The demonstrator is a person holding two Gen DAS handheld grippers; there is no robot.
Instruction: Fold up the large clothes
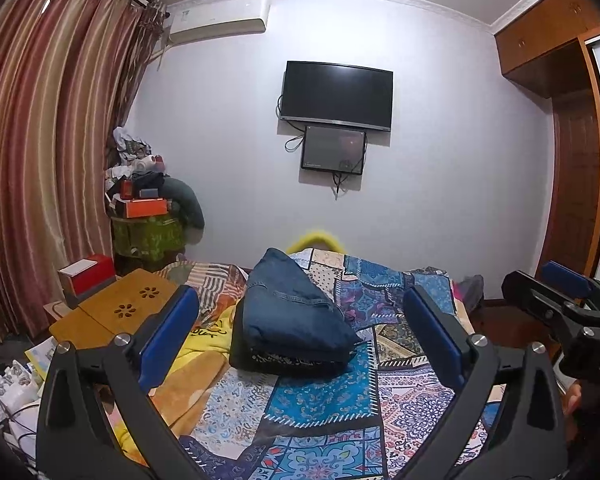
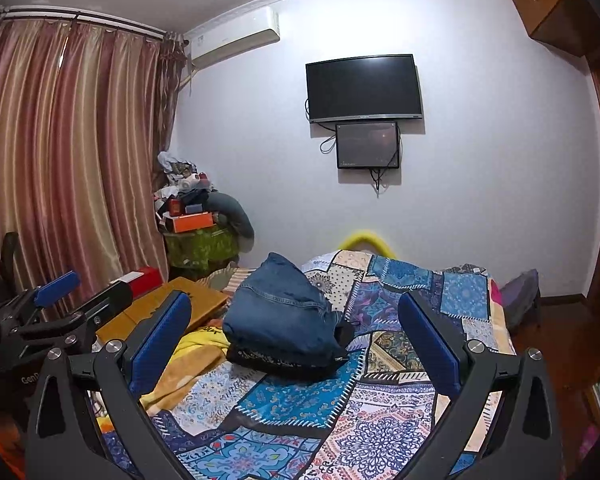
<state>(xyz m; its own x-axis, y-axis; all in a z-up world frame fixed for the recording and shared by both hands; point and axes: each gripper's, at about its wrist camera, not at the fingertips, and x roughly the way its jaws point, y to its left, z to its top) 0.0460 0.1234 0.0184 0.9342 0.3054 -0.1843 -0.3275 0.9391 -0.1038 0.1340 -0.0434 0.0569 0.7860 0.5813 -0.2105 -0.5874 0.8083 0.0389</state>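
We hold both tools above the near end of the bed, side by side. Our left gripper (image 1: 300, 320) has its blue pads spread wide with nothing between them; our right gripper (image 2: 296, 320) is spread just as wide and likewise empty. Folded blue jeans (image 1: 296, 312) sit mid-bed on top of a folded black patterned garment (image 1: 284, 360), the two stacked on the patchwork bedspread (image 1: 320, 400). Nothing lies between the grippers and the stack. A yellow blanket (image 1: 204, 356) bunches along the left edge of the bed, touching the stack's left side. Left of that, a wooden lap desk (image 1: 116, 312) with flower cut-outs, and a red box (image 1: 88, 276) just behind it. In the far left corner, a cluttered pile (image 1: 148, 192) of boxes and cloth on a green-covered stand, beside striped curtains (image 1: 40, 140). On the far wall, a dark television (image 1: 336, 94), a smaller screen (image 1: 334, 148) below it, an air conditioner (image 1: 220, 20) high up. A wooden wardrobe (image 1: 552, 52) fills the right side.
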